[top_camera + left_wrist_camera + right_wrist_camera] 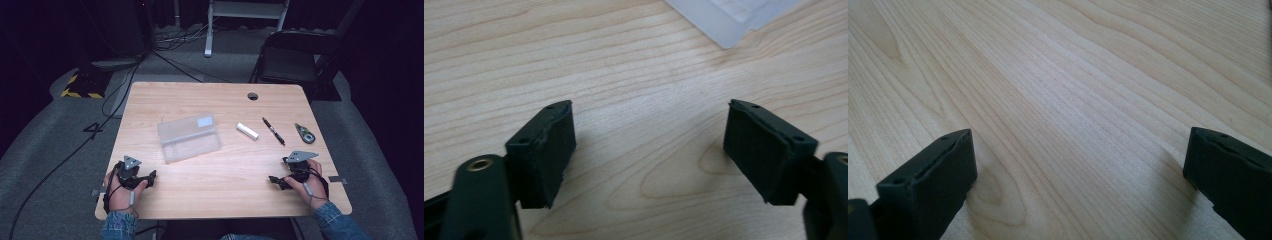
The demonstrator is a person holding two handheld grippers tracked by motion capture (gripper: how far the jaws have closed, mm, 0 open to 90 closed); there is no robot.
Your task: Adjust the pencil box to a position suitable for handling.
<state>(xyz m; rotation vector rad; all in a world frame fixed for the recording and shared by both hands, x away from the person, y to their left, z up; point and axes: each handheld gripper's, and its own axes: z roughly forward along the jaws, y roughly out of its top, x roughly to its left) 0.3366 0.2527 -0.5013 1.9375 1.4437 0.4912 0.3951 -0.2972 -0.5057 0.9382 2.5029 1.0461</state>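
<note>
While the clear plastic case (190, 137) lies at the table's (225, 180) centre, left gripper (145, 178) at seven o'clock and right gripper (276, 181) at five gape wide, empty.

light: worktop (220, 175) evenly bright, surroundings near black | shadows: soft, short | glare: none | focus: high view slightly soft; gripper views blur toward far edge

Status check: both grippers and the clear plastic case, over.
Left gripper open, right gripper open, both empty. Clear plastic case closed, untouched mid-table. Nothing in the way.
</note>
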